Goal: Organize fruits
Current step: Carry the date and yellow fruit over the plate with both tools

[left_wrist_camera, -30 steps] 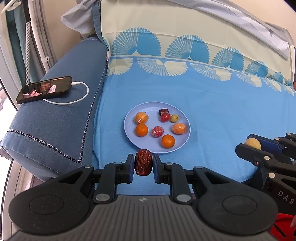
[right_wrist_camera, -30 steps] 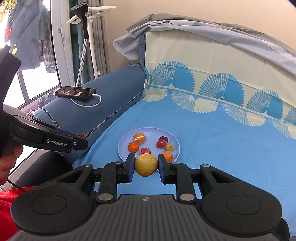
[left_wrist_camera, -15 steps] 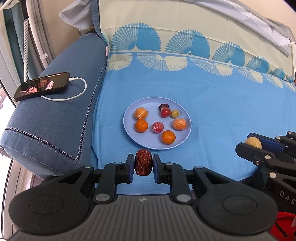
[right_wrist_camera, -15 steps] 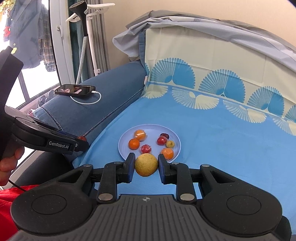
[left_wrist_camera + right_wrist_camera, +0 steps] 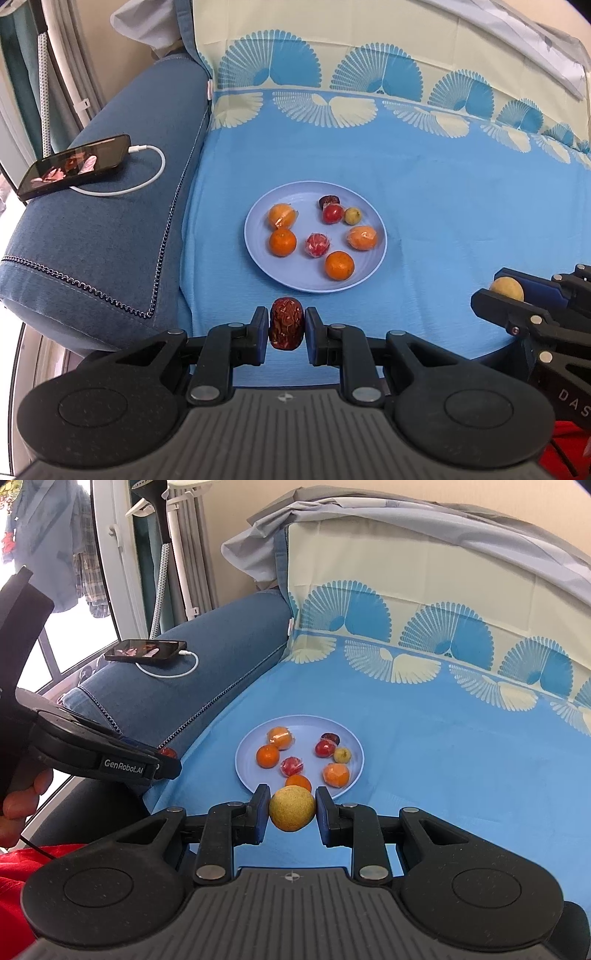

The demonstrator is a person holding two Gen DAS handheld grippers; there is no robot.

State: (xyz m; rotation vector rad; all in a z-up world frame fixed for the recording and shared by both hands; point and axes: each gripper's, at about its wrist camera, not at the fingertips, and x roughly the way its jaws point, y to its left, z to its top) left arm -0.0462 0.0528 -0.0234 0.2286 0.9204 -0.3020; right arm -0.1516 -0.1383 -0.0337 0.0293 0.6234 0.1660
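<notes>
On the blue sheet (image 5: 443, 192), near its left edge by the denim armrest (image 5: 110, 221), sits the pale blue plate (image 5: 258, 229) with three oranges, two wrapped orange fruits, a wrapped red fruit, a red one, a small yellow one and a dark date. Your left gripper (image 5: 286, 325) is clamped on a wrinkled red date (image 5: 286, 323), hanging just short of the plate's near rim. Your right gripper (image 5: 291, 809) grasps a round yellow fruit (image 5: 291, 808), also at the near rim. A phone (image 5: 74, 168) lies charging on the armrest.
</notes>
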